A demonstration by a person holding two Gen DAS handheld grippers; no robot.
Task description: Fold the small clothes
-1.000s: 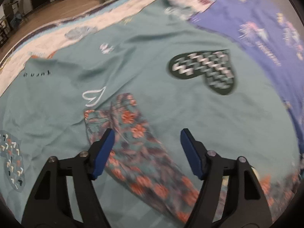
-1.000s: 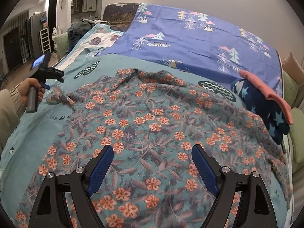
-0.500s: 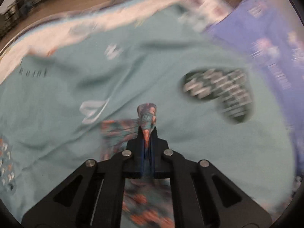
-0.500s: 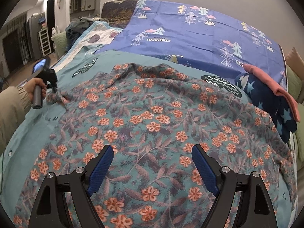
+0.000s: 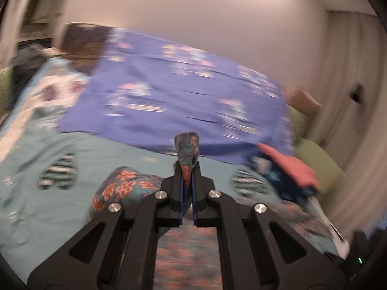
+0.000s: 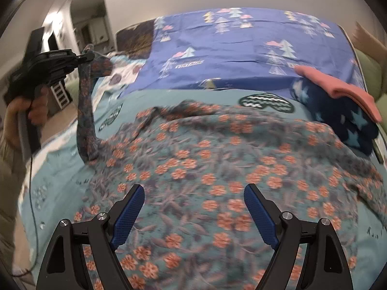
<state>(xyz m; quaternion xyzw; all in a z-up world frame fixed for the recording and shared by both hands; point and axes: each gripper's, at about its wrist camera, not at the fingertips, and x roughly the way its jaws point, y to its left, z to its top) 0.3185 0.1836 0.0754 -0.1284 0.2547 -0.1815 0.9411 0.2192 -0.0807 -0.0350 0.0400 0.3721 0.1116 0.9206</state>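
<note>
Bedroom setup: we're working on a bed with a teal sheet (image 6: 212,96) and a purple tree-print blanket (image 6: 241,48) up by the wall. Our floral top (image 6: 229,169) lies spread across the sheet, with a folded navy star garment (image 6: 343,120) and a pink one (image 6: 338,89) stacked at the right edge. We've got the left gripper (image 6: 85,56) clamped tight on the sleeve (image 6: 85,111), which hangs in a strip from its jaws, held well above the bed. Our right gripper (image 6: 193,213) hovers over the hem, jaws wide, holding nothing. Looks like we're mid sleeve-fold; next we'd probably carry that sleeve across the body and lay it flat.
</note>
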